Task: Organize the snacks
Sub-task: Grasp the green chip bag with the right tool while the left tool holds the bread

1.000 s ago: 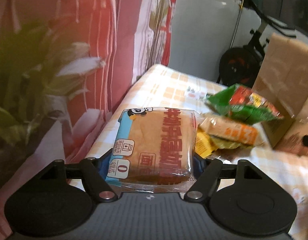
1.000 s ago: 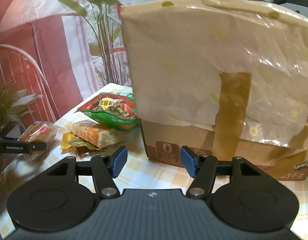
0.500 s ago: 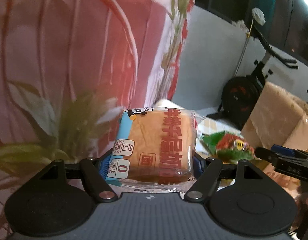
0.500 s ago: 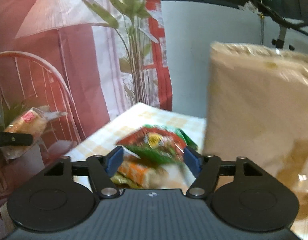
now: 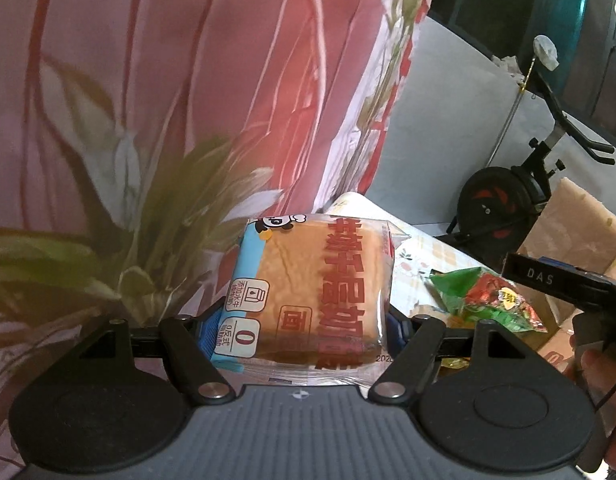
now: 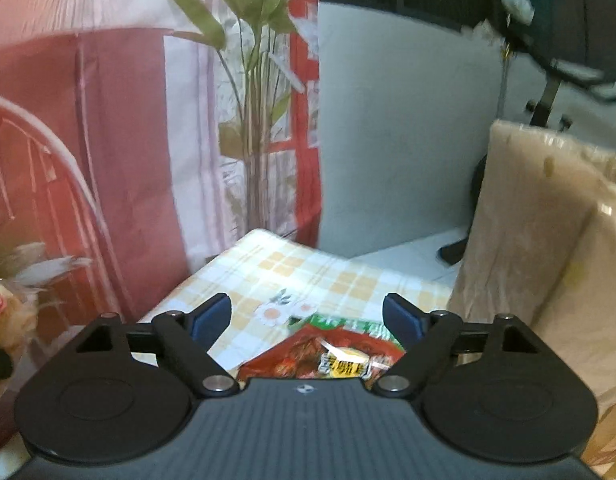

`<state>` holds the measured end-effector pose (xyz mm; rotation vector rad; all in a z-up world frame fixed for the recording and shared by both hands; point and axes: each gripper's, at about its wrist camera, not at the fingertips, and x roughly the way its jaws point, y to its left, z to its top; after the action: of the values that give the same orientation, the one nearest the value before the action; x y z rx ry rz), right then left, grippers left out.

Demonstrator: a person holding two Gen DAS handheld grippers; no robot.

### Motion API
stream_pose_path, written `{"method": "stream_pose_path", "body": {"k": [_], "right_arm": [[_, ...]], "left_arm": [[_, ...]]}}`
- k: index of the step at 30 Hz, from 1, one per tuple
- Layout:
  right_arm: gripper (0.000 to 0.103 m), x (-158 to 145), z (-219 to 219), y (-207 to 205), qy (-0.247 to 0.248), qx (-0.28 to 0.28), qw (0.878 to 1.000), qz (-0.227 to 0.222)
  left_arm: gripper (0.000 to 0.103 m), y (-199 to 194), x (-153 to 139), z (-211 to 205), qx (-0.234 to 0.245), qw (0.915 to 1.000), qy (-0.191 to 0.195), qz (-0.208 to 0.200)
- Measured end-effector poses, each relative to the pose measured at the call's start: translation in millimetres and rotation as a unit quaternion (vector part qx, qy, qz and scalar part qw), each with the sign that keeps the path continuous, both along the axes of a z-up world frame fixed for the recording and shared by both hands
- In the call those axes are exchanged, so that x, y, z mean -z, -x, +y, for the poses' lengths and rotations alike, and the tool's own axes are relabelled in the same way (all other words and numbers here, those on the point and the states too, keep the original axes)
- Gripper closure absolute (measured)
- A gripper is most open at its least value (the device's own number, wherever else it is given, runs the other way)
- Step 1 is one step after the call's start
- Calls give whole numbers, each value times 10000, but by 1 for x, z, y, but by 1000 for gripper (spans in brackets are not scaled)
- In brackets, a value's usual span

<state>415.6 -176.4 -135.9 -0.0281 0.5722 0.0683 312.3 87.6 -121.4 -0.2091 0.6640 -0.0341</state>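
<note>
My left gripper [image 5: 308,320] pinches one bread pack [image 5: 312,296] by its sides, held up off the table [image 6: 308,276]; my right gripper [image 6: 308,316] is spread and holds nothing, poised over one green snack bag [image 6: 336,352] near the table's right edge. I judge the task under way: this pack is lifted but not yet in the one cardboard box [image 6: 548,240] at the right edge. The green bag and an orange pack [image 5: 428,312] partly hidden beside it are left.

Left claw [image 5: 303,326] lifted bread pack [image 5: 312,296] off table; right claw [image 6: 306,318] rose over green packet [image 6: 340,354].
</note>
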Motion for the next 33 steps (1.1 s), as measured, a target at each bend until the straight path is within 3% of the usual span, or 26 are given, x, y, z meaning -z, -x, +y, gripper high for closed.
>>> {"method": "stream_pose_path", "body": {"k": [5,12,15,18,20,30,33], "right_arm": [[20,18,-7,-10,-4,490,9987,120],[18,50,-4,-17,110,414,9967,692],[23,57,-15,-8,-186,286,9956,874],[55,62,-36,3,-775,274,9901,1134],[56,61,-46,10,-861,285,9889,1180],[88,49,-69,37,-1181,-47,9854,1227],[92,45,-73,45,-1247,-127,9847,1211]], "left_arm": [[26,-2,9,5,-42,9999,112,113],[26,-9,15,4,12,9998,168,139],[26,-12,17,8,8,9997,181,183],[26,-15,19,8,39,9996,182,226],[26,-16,19,6,64,9995,183,248],[26,-19,18,-1,132,9994,154,270],[26,-20,16,0,148,9995,130,256]]}}
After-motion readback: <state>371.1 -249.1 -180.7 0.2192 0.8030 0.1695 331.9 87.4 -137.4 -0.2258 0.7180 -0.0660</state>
